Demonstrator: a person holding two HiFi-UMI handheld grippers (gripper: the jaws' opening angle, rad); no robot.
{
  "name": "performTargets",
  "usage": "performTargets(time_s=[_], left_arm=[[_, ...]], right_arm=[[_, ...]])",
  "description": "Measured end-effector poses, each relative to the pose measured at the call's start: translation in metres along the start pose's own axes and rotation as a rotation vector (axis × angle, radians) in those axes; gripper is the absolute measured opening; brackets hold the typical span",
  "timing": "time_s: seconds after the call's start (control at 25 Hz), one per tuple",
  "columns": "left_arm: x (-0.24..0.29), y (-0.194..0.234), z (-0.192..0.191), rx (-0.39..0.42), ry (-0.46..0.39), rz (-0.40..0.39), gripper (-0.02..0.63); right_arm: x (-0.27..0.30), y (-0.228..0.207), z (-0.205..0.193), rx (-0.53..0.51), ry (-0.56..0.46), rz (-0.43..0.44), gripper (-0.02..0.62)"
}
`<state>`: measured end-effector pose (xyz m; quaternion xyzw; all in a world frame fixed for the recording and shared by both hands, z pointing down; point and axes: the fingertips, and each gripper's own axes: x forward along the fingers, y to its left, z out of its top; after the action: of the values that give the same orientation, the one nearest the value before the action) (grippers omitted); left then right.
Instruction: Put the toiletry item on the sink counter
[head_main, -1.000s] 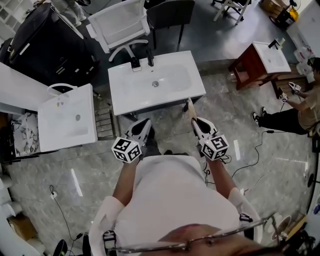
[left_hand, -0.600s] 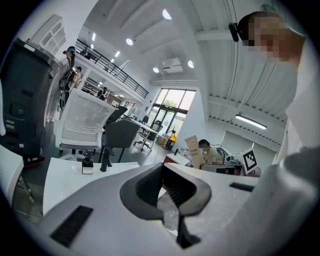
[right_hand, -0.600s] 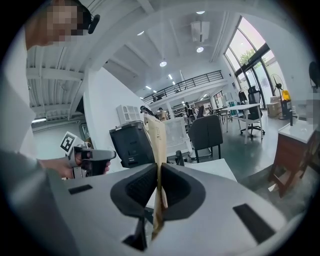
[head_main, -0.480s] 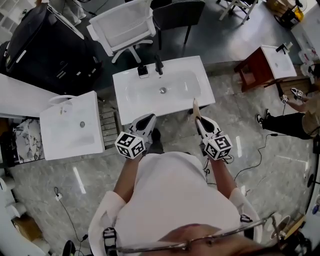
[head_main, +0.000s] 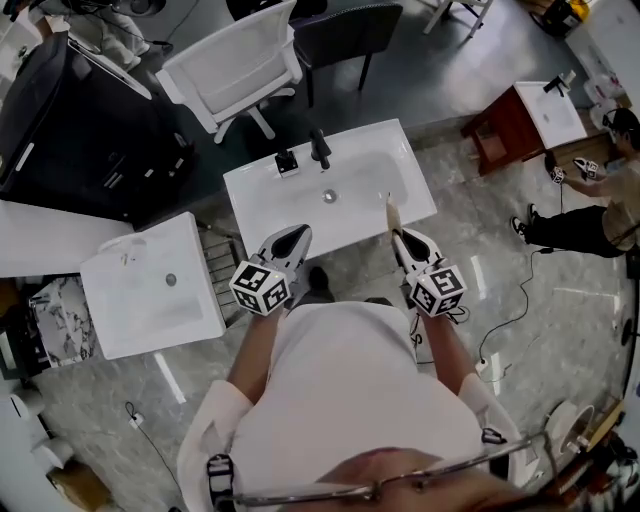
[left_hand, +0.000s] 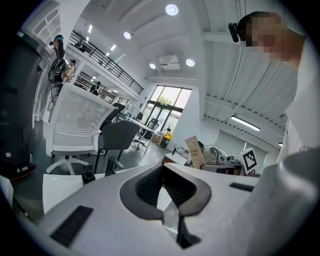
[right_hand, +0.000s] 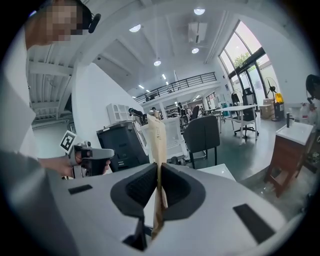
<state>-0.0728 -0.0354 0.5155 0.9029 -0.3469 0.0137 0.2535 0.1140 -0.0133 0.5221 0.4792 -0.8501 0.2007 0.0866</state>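
Toiletry item (head_main: 389, 209) stands upright, pinched in the right claw (head_main: 398, 234), angled toward the sink (head_main: 262, 203).

White sink counter (head_main: 255, 200), tan toiletry item (head_main: 391, 212) with faint, possibly dark print, grey veined floor (head_main: 500, 260)

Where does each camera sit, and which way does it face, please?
Head view: on the head, steeply down at the sink counter; torso, left gripper and right gripper show.
Left gripper view: on the left gripper, along its shut, empty jaws toward a white office chair; the white shirt shows.
Right gripper view: on the right gripper, along jaws clamped on a tan packet; the left hand shows.
Shared: each gripper view catches the other gripper; all three show the packet.
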Motion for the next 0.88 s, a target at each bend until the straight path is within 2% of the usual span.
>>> performTargets(time_s=[0.36,0.88], left_arm=[[0.015,0.027,0.017,0.008,0.026,-0.064,0.003],[0.03,0.038,0.016,-0.02,0.024,-0.05,0.003]], right_arm=[[0.022,-0.002,0.008,-0.017,0.022,-0.051,0.032],[0.039,-0.014,0.021,-0.04,0.051,-0.031,0.032]])
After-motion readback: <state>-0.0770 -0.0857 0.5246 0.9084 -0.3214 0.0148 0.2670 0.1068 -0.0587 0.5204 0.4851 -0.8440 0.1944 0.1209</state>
